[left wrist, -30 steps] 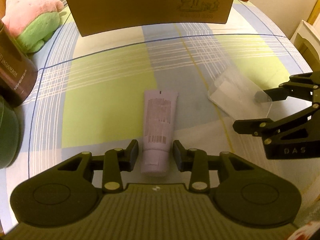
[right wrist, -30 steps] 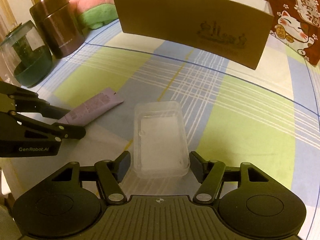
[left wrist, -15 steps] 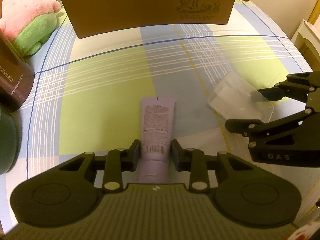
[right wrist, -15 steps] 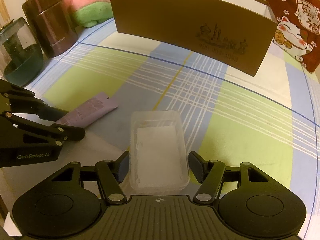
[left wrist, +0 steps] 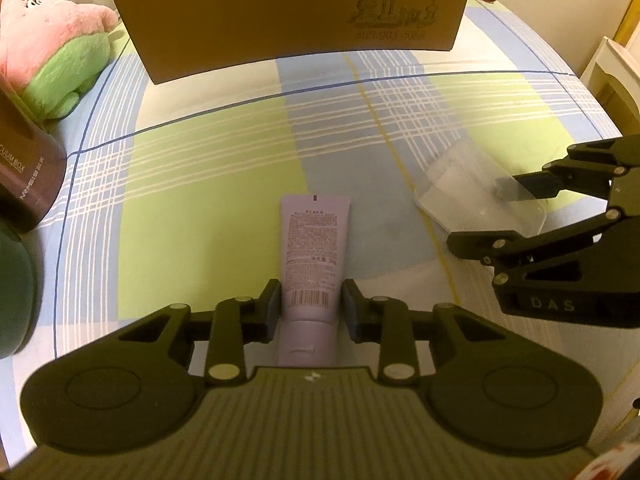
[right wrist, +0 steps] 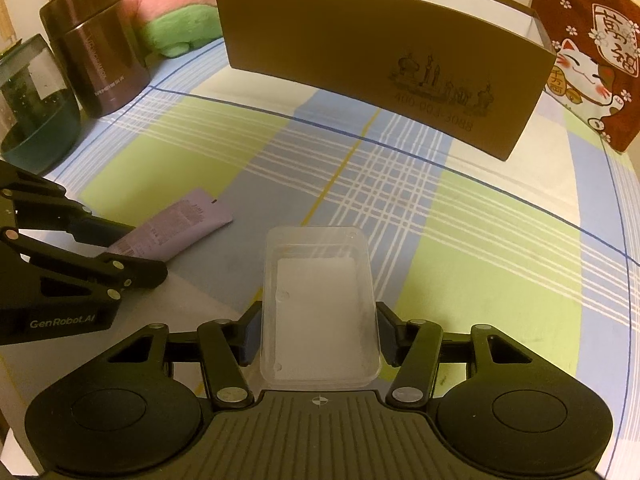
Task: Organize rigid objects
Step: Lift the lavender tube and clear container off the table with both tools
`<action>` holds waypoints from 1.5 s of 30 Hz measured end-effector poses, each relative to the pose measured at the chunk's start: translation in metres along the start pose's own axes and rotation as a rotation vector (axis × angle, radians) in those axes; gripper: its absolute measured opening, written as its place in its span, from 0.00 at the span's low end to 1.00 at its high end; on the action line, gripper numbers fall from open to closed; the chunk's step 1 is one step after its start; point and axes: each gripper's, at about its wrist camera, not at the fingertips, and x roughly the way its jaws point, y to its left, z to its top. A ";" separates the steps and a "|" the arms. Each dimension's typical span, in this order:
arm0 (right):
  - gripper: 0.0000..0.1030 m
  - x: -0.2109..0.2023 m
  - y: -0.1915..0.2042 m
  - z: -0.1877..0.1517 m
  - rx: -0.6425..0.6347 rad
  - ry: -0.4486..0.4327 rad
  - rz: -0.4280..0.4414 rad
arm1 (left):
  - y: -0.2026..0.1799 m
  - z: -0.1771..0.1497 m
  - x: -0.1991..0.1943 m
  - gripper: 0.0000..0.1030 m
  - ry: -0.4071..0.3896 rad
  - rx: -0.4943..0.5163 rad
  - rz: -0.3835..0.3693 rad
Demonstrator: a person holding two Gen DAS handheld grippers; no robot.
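Left claw [left wrist: 310, 306]: fingers pressed on both sides of the lavender tube [left wrist: 314, 248], low on the body just above the cap. Clamped on it. The tube lies flat on the plaid cloth [left wrist: 208, 184] of the tabletop, printed side up.

Right claw [right wrist: 318, 330]: jaws closing, the clear plastic box [right wrist: 318, 304] between them. Pads at its two long walls, at or very near contact; I cannot tell that they press yet. The box sits on the cloth, to the right of the tube and apart from it.

Further out: tall brown cardboard box [right wrist: 384, 68] at the back, open top, white divider visible inside; likely the destination. Brown canister [right wrist: 94, 44], green glass bowl [right wrist: 38, 120], pink-and-green plush [left wrist: 48, 48] at the left; lucky-cat bag [right wrist: 588, 56] at the right.

Risks:
- The tube is soft and held near one end; the free length may droop or swing on lifting and catch the cardboard rim.
- The clear box has slick, thin, tapered walls; a grip near its close end could let it tip or slide out. Too hard a squeeze could flex the walls.
- The claws sit near each other; lifting together may make them collide.

Orientation: the tube's long axis runs straight away from the left claw, cap nearest the claw, crimped end toward the cardboard box. The clear box's long axis likewise runs away from the right claw.
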 end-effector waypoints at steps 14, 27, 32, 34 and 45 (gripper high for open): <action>0.54 -0.008 -0.007 0.002 0.062 -0.008 0.038 | 0.008 0.003 -0.004 0.28 -0.015 -0.008 0.000; 0.54 -0.008 -0.011 0.004 0.076 -0.009 0.043 | 0.010 0.004 0.004 0.29 0.010 -0.017 -0.002; 0.54 -0.008 -0.011 0.005 0.076 -0.008 0.043 | 0.010 0.008 0.006 0.30 0.015 -0.015 -0.003; 0.54 -0.008 -0.011 0.004 0.077 -0.007 0.044 | 0.009 0.010 0.007 0.31 0.015 -0.010 -0.001; 0.54 -0.008 -0.013 0.005 0.087 -0.011 0.038 | 0.008 0.015 0.011 0.30 0.011 -0.005 0.007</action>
